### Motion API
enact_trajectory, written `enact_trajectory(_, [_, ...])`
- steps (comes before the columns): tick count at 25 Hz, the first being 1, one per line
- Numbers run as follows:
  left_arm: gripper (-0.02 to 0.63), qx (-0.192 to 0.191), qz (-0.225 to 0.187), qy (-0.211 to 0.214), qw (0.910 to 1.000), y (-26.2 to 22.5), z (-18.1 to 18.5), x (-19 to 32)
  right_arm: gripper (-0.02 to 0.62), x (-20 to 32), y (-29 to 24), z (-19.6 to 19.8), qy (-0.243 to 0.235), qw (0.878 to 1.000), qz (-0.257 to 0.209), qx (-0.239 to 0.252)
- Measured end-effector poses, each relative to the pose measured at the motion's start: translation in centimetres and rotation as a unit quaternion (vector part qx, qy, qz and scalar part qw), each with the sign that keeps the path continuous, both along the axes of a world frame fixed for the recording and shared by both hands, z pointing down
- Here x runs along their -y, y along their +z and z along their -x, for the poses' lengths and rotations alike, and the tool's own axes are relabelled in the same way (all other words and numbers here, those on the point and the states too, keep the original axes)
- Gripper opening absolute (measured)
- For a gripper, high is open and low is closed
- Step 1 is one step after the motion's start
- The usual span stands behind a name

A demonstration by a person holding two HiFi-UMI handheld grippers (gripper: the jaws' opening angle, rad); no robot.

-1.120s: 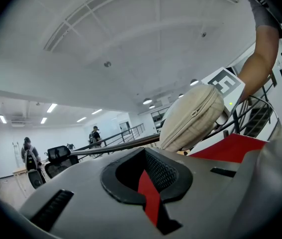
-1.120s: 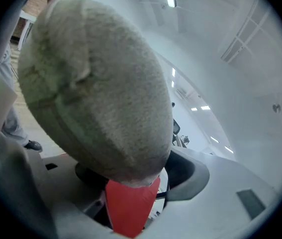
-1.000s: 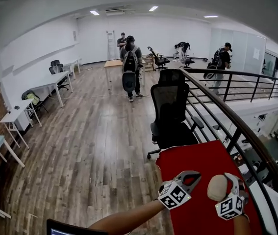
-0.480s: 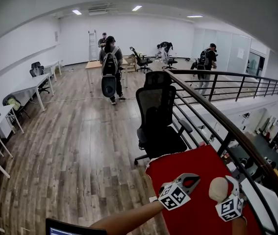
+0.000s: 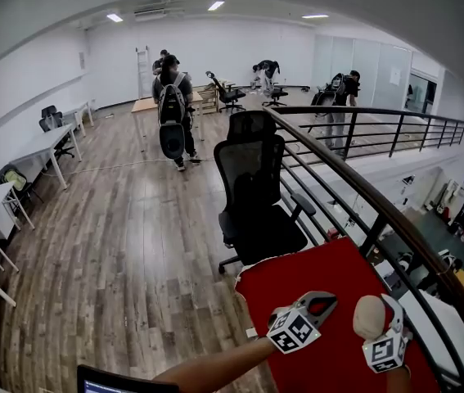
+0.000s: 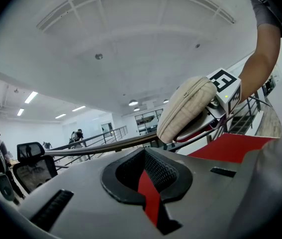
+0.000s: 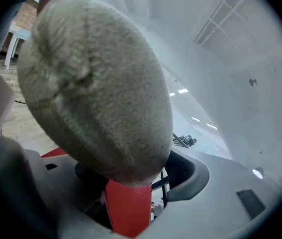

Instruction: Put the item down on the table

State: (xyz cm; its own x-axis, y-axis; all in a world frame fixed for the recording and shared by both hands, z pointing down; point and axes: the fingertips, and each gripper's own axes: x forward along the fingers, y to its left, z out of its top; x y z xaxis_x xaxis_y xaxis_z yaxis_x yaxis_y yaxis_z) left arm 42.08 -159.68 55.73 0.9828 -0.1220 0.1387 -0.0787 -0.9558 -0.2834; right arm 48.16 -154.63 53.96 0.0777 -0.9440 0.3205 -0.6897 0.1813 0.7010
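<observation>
A red table (image 5: 322, 273) lies below both grippers, beside a railing. My right gripper (image 5: 381, 324) is shut on a rounded beige fabric item (image 5: 368, 316) and holds it above the table's right part. In the right gripper view the beige item (image 7: 96, 88) fills most of the frame, clamped at my right gripper (image 7: 131, 198). My left gripper (image 5: 320, 304) hovers just left of it, jaws together with nothing in them. From the left gripper view, the left gripper (image 6: 148, 180) points up past the beige item (image 6: 185, 108) and a strip of the red table (image 6: 230, 146).
A black office chair (image 5: 252, 187) stands just beyond the table's far edge. A dark metal railing (image 5: 354, 191) runs along the table's right side, with a drop behind it. Wooden floor (image 5: 133, 236) spreads to the left. Several people stand far off. A dark screen edge (image 5: 109, 381) shows at bottom left.
The head view has swung so the room slides left. Both grippers stay over the red table in nearly the same spots, the right one still gripping the beige item.
</observation>
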Motion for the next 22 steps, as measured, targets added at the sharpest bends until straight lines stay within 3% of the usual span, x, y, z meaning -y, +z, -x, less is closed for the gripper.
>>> enact_trajectory(3, [0.005, 0.013, 0.005, 0.001, 0.9999, 1.1, -2.7, 1.1, 0.290, 0.7, 0.9, -3.5, 0.027, 0.999, -0.021, 0.019])
enact_trajectory(6, [0.005, 0.030, -0.001, 0.009, 0.9995, 2.1, -6.5, 1.7, 0.290, 1.2, 0.7, -7.9, 0.058, 0.996, -0.068, 0.014])
enact_trajectory(9, [0.005, 0.043, -0.007, 0.019, 0.9989, 2.9, -11.1, 2.1, 0.290, 1.7, 1.6, -13.1, 0.082, 0.993, -0.080, 0.011])
enact_trajectory(16, [0.005, 0.074, -0.029, 0.030, 0.9964, 6.1, -19.9, 2.6, 0.290, 2.3, 6.7, -23.4, 0.106, 0.994, -0.033, 0.008])
enact_trajectory(22, [0.005, 0.120, -0.030, 0.045, 0.9913, 11.2, -25.8, 2.9, 0.290, 2.7, 13.3, -29.3, 0.128, 0.990, 0.053, -0.006])
